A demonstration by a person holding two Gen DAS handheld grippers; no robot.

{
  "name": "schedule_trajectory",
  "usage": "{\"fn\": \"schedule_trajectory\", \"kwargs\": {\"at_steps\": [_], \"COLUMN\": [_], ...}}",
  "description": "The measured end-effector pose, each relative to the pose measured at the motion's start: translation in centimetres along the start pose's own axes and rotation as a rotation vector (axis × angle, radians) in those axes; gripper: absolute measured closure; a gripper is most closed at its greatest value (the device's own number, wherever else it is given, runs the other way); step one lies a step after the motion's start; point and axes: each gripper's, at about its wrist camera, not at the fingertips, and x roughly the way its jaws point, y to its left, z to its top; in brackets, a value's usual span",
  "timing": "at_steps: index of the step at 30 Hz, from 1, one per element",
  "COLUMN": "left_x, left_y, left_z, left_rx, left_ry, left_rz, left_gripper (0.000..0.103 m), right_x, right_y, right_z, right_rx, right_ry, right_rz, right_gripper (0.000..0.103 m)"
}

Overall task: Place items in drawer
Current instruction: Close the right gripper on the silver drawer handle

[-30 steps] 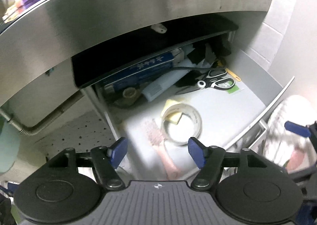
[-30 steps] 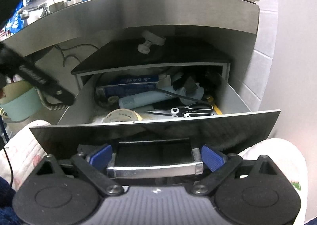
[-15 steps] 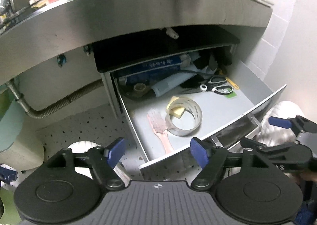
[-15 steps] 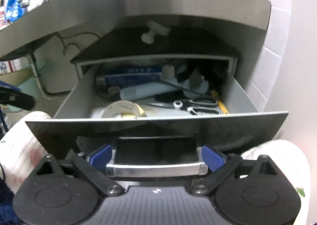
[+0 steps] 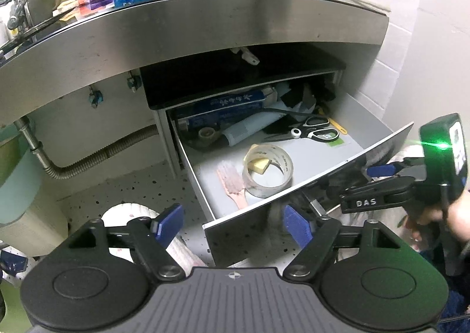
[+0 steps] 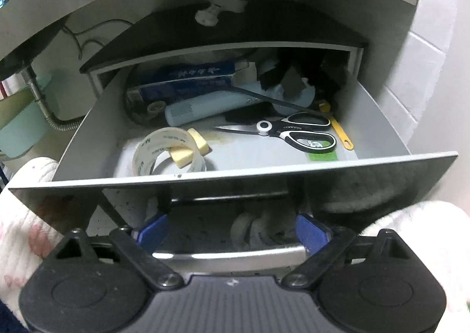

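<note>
we find the drawer (image 6: 379, 133) rigid, slides freely; take its metal handle (image 6: 229, 255). right tongs (image 6: 232, 231) straddle it, grip uncertain; left tongs (image 5: 232, 223) open, empty, just widened.

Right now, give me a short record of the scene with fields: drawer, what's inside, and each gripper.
drawer: drawer pulled open under the counter
contents: tape roll, yellow sponge in the roll, scissors, pink brush, blue box
left gripper: left gripper open, holding nothing, jaws have just been opening
right gripper: right gripper open, jaws either side of the handle
</note>
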Motion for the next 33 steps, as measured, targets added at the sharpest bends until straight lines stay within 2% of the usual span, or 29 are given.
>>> {"fn": "schedule_trajectory", "kwargs": {"at_steps": [10, 24, 33], "left_x": [0.2, 0.1, 0.4], "left_y": [-1.1, -1.6, -2.0], "left_z": [-0.3, -0.2, 0.0], "left_rx": [0.039, 0.06, 0.074], "left_ry": [0.014, 0.017, 0.026], "left_rz": [-0.011, -0.002, -0.007], "left_gripper": [0.027, 0.026, 0.026], "right_x": [1.8, 1.9, 2.0], "right_y": [0.6, 0.7, 0.7], "right_z": [0.5, 0.6, 0.9], "right_rx": [-0.055, -0.058, -0.061], "right_ry": [0.083, 0.087, 0.095], "right_rz": [-0.004, -0.032, -0.027], "right_gripper": [0.007, 0.011, 0.009]}}
